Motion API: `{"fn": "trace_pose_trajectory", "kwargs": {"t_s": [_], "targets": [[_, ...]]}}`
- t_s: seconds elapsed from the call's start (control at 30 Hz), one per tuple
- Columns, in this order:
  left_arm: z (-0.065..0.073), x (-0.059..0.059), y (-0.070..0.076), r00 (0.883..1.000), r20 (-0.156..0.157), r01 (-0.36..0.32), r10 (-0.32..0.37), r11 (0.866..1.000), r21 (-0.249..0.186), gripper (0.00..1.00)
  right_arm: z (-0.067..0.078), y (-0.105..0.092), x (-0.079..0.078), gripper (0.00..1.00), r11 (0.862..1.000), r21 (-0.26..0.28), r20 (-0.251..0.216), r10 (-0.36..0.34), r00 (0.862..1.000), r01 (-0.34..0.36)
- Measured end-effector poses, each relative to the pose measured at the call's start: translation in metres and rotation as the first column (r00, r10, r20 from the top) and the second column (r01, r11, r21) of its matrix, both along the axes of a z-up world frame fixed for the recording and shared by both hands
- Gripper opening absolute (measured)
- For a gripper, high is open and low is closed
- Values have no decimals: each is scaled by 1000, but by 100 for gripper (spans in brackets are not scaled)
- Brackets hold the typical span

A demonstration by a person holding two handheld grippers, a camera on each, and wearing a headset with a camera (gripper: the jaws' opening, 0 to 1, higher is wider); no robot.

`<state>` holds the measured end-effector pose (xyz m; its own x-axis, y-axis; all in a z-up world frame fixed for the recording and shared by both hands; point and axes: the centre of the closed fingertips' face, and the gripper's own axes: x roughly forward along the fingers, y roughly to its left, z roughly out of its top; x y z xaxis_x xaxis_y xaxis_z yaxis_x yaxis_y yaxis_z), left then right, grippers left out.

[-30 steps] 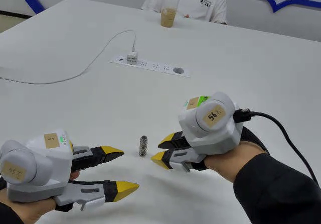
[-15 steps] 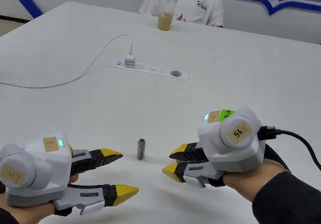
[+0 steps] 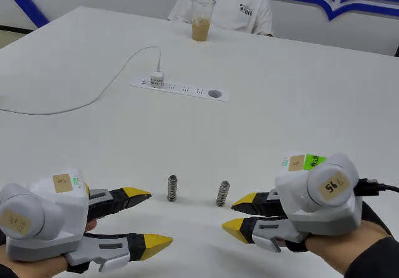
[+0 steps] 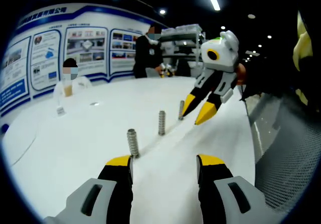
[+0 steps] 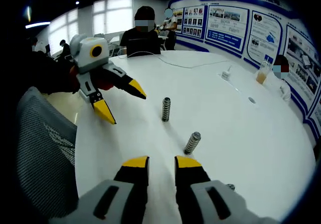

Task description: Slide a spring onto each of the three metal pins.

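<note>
Two short coiled springs stand upright on the white table (image 3: pixel 299 97) in the head view, one spring (image 3: pixel 172 188) on the left and a slightly tilted one (image 3: pixel 222 192) to its right. The left gripper view shows three in a row: the near spring (image 4: pixel 133 142), the middle spring (image 4: pixel 161 122) and the far spring (image 4: pixel 181 110). My left gripper (image 3: pixel 148 217) is open, just left of the row, holding nothing. My right gripper (image 3: pixel 238 214) is open and empty, just right of the tilted spring (image 5: pixel 192 142); the other spring (image 5: pixel 166 109) stands beyond it.
A power strip (image 3: pixel 179 88) with a plugged charger (image 3: pixel 156 77) and white cable lies mid-table. A cup of drink (image 3: pixel 201 16) stands at the far edge before a seated person. A mesh chair back (image 5: pixel 45 153) is near the table edge.
My right gripper has drawn back to the right and toward me, uncovering the second spring. The left gripper has stayed put. The head camera tilted a little.
</note>
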<state>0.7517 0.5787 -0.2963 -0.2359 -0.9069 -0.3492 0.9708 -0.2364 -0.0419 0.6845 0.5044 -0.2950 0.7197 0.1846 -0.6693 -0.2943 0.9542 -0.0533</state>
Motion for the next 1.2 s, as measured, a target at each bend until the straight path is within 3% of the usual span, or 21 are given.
{"fn": "trace_pose_trajectory", "kwargs": {"t_s": [0.77,1.2], "targets": [[-4,2,0,1000,-8,-8,8,1000,9,55,2,-47,-43,24,991,8,33,-135,990,135],[-5,1,-1,1000,-12,-5,6,1000,13,56,-2,-67,-59,31,983,22,34,-185,982,184]]}}
